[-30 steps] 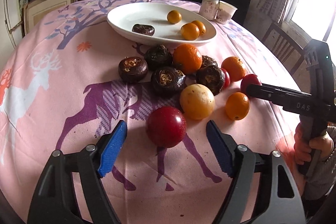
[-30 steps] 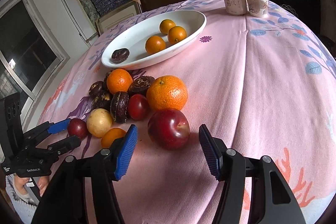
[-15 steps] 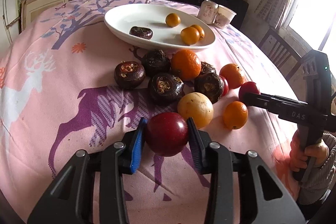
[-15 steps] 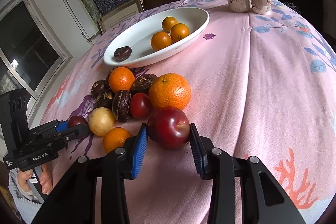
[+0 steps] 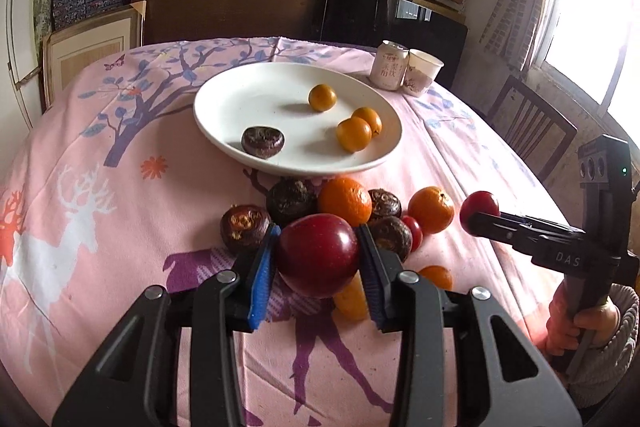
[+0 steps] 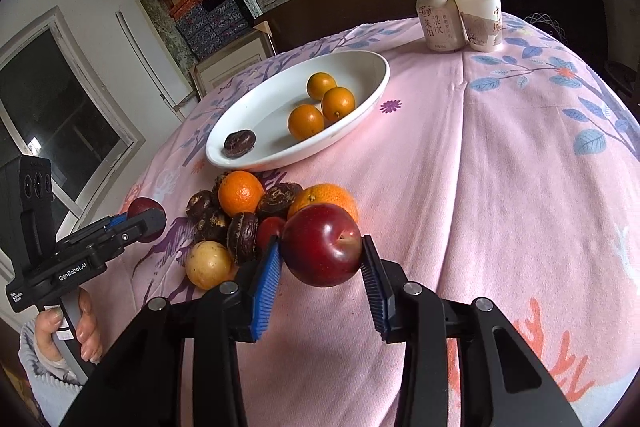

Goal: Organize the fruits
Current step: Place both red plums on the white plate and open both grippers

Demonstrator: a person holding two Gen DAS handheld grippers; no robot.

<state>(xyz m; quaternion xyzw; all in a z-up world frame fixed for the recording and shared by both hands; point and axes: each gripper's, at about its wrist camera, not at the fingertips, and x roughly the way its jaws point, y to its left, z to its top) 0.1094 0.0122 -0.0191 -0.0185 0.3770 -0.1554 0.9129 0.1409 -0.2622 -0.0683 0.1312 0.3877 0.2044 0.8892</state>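
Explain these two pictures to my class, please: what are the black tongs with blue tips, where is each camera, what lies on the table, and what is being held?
No robot is here: a person holds a hand-operated gripper in each hand, and a wide-angle camera on each one looks forward along its two fingers. One picture comes from the left gripper, the other from the right gripper; each view also catches the other tool off to the side. Each gripper is shut on a dark red plum: the left plum and the right plum. On the pink tablecloth lies a pile of oranges and dark brown chestnut-like fruits. Behind it stands a white plate with three small oranges and one brown fruit, and further back a can and a paper cup.
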